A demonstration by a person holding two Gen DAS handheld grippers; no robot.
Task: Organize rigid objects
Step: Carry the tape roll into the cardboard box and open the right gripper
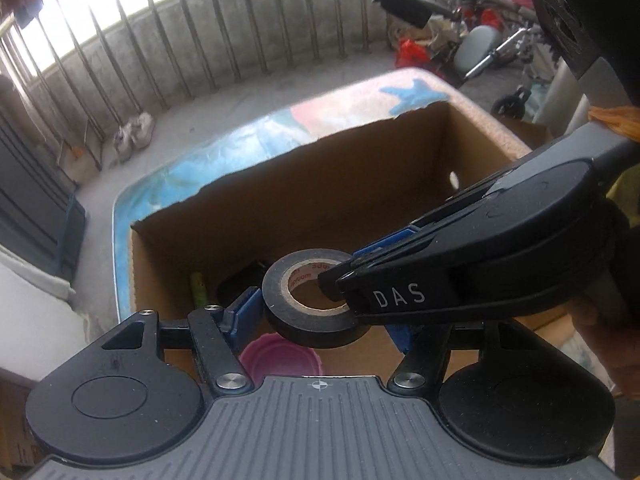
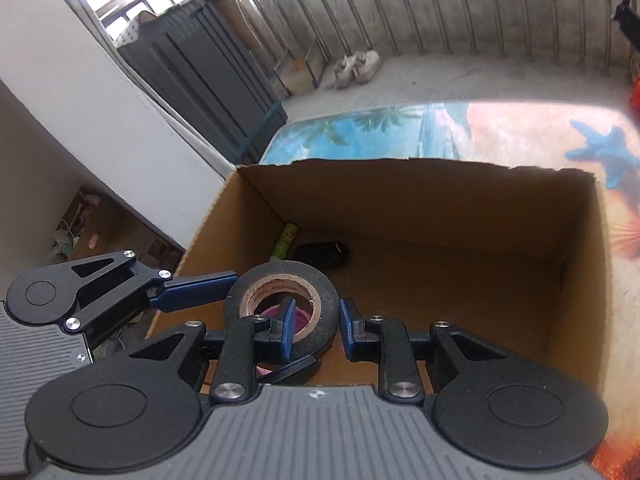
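Observation:
A black tape roll (image 1: 308, 320) (image 2: 320, 300) hangs above the open cardboard box (image 1: 280, 168) (image 2: 400, 162). My right gripper (image 2: 318, 328) is shut on the roll's wall, one blue pad inside the hole and the other outside. In the left wrist view my right gripper (image 1: 336, 284) comes in from the right. My left gripper (image 1: 320, 320) straddles the roll across its width, pads against its sides; the right wrist view shows one of its fingers (image 2: 192, 292) touching the roll's left. On the box floor lie a green tube (image 2: 285, 240), a black object (image 2: 322, 254) and a pink lid (image 1: 280, 356).
The box stands on a beach-print mat (image 2: 500, 128) on a concrete balcony floor. A railing (image 1: 240, 40) runs along the back, with pale shoes (image 2: 358, 66) near it. A dark cabinet (image 2: 208, 80) stands at the left, a wheelchair (image 1: 492, 48) at the far right.

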